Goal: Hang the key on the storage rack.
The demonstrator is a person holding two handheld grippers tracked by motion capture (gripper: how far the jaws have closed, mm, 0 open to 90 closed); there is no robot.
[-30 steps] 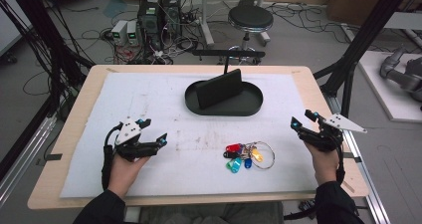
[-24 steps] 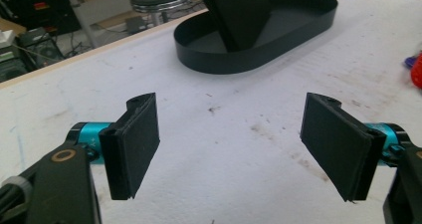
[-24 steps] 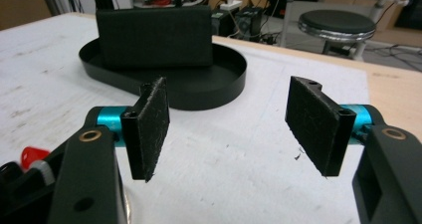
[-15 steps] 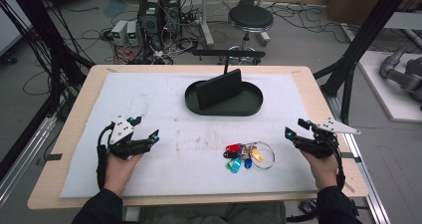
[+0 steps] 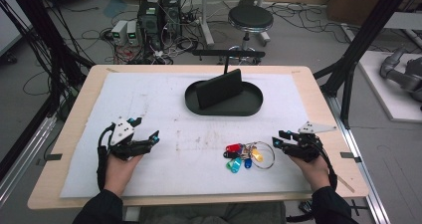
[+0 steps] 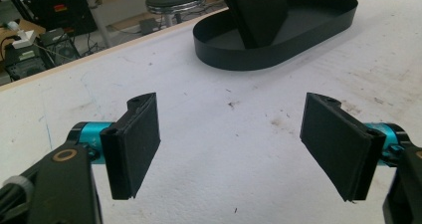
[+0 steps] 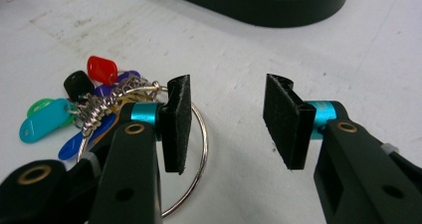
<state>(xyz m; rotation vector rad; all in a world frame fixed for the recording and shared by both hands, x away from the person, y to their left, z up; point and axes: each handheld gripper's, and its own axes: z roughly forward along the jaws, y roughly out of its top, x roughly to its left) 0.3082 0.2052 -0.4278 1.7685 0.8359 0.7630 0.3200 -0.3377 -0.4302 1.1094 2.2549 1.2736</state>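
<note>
Two tools are in play, and the right tool [image 5: 276, 140] is the busy one: its jaws have just been narrowing to about half span, with nothing pinched yet. It has dropped closer to the large silver wire key ring [image 7: 198, 149], which curves past its left pad on the white worktop [image 5: 164, 109]. The bunch of coloured plastic key tags [image 5: 240, 157] sits at nine o'clock from that tool, nearer than a second ago. My read: a grab on the ring is being lined up. The left tool [image 5: 147, 131] rests wide open and empty. At twelve o'clock waits the black oval metal tray [image 5: 249, 102].
</note>
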